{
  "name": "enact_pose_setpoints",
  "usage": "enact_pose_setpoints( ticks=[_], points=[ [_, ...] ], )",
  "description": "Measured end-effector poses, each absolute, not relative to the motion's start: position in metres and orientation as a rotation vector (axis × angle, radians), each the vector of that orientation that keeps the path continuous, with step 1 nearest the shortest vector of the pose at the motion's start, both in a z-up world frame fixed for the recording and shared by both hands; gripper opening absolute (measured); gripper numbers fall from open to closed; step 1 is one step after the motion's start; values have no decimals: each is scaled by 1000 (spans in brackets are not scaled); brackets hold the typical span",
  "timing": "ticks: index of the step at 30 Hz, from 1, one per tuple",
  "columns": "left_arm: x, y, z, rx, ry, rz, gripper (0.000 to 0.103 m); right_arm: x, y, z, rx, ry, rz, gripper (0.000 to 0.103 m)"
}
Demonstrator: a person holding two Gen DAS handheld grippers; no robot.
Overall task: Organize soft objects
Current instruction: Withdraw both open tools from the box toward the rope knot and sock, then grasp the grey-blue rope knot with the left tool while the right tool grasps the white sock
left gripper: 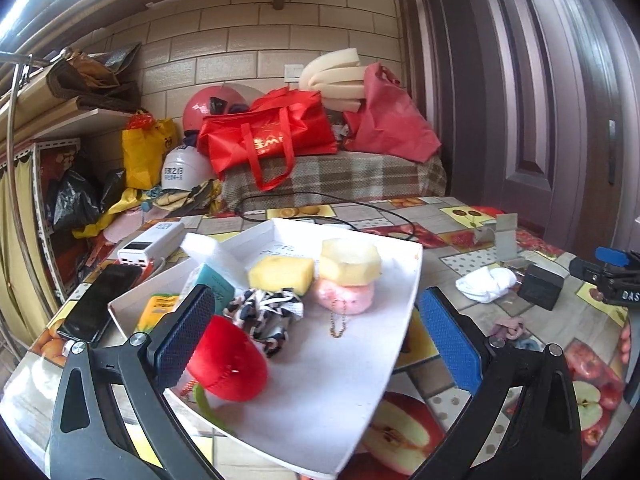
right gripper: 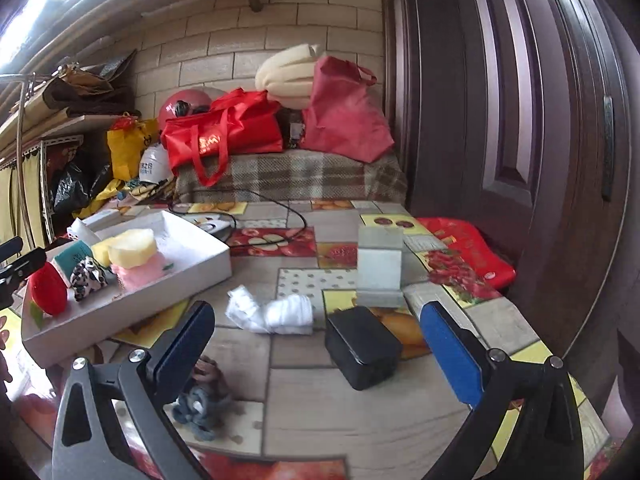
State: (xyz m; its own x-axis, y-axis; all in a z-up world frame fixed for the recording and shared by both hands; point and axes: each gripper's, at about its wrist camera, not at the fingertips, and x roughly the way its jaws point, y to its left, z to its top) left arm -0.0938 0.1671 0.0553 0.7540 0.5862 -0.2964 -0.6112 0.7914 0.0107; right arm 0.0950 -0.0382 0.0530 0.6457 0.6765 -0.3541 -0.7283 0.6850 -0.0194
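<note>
Fruit-print tablecloth around our white tray, already holding sponges and a red plush; white socks remain beside the tray. Both grippers' fingers are apart, empty.

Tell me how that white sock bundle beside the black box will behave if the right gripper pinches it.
The white sock bundle looks like soft knit fabric loosely rolled, so it will probably squash under the open right gripper and weigh little. One crumpled end looks loose and may droop or unroll when lifted. It lies flat, so it is unlikely to roll.
</note>
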Motion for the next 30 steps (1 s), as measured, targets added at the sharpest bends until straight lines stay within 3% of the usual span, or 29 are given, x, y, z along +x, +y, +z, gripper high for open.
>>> enact_pose_setpoints(
  ticks=[6, 11, 18, 22, 25, 27, 30],
  points=[
    [-52, 129, 49, -58, 431, 431, 103, 141, -60, 39, -107, 549, 807, 103],
    [-13, 102, 38, -14, 586, 291, 103, 130, -38, 45, -145, 444, 910, 103],
    [-12, 97, 37, -10, 590, 291, 103, 139, 55, 37, -335, 481, 1019, 97],
    [-8, 98, 34, -12, 618, 280, 103, 146, 95, 20, -464, 601, 1062, 75],
    [-2, 94, 30, 4, 649, 245, 103, 145, 102, 12, -520, 640, 1048, 64],
    [4, 92, 28, 18, 675, 218, 103, 141, 98, 14, -518, 618, 1064, 27],
    [14, 86, 24, 29, 706, 184, 103, 136, 84, 23, -467, 551, 1051, 27]
  ],
)
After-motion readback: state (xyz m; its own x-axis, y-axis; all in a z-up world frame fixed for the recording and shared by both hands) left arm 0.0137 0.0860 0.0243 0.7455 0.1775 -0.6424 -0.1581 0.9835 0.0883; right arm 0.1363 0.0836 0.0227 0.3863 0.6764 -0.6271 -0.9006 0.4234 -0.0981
